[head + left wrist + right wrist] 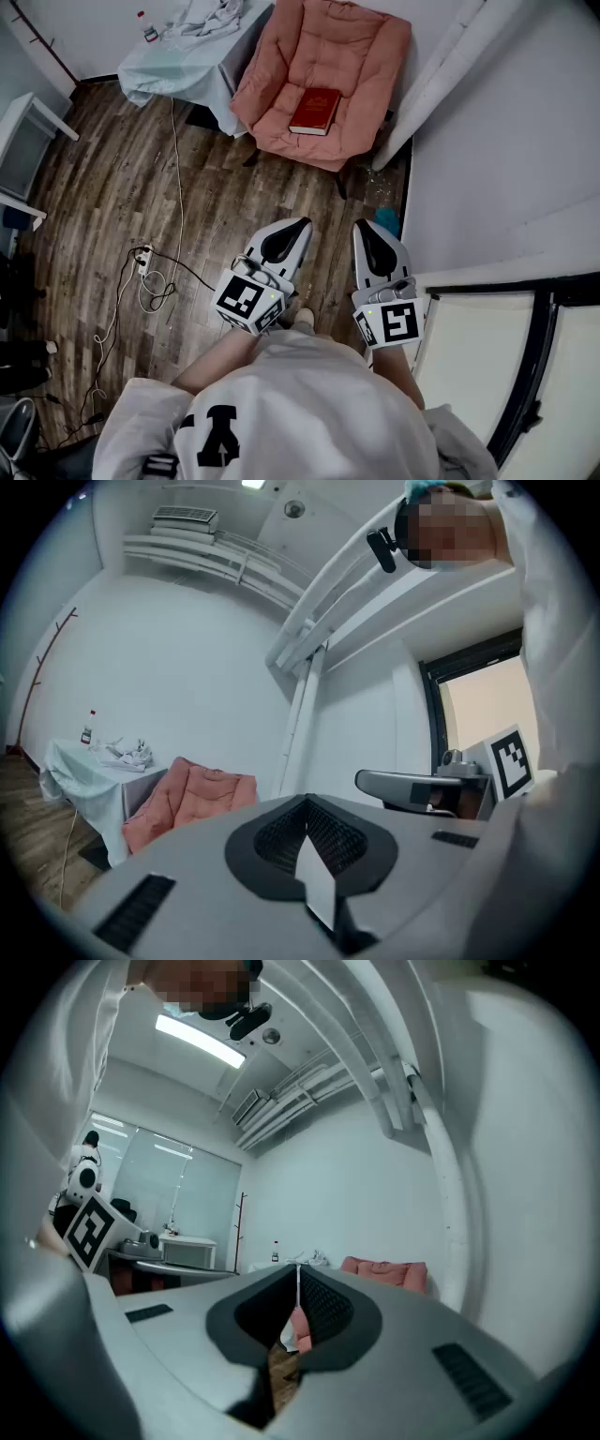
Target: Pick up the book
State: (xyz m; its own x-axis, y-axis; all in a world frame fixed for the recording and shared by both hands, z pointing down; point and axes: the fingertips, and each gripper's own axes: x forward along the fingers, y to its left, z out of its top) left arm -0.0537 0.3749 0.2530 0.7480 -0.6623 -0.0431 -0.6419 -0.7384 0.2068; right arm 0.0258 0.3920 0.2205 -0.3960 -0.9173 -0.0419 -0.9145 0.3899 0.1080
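The left gripper (305, 803) has its jaws closed tight, the two dark ribbed pads meeting along one seam with nothing between them. The right gripper (298, 1279) has its jaws closed as well, with only a thin slit lower down through which a strip of wooden floor and a bit of pink show; it holds nothing.

In the head view both grippers sit low in the centre of the frame, side by side and apart, their tips pointing towards the top of the picture over the plank floor (103, 187). Just below them the person's white shirt (300, 403) fills the bottom edge.

The book (315, 111) lies in the upper middle of the frame, well apart from both grippers. It is closed, with a red cover and a faint gold mark on its face, and rests flat on the seat of a pink cushioned armchair (337, 42). Left of the armchair stands a table under a pale cloth (173, 66), with a small bottle (148, 28) on it. A white cable (176, 159) trails down the floor to a power strip (144, 261) at the left.
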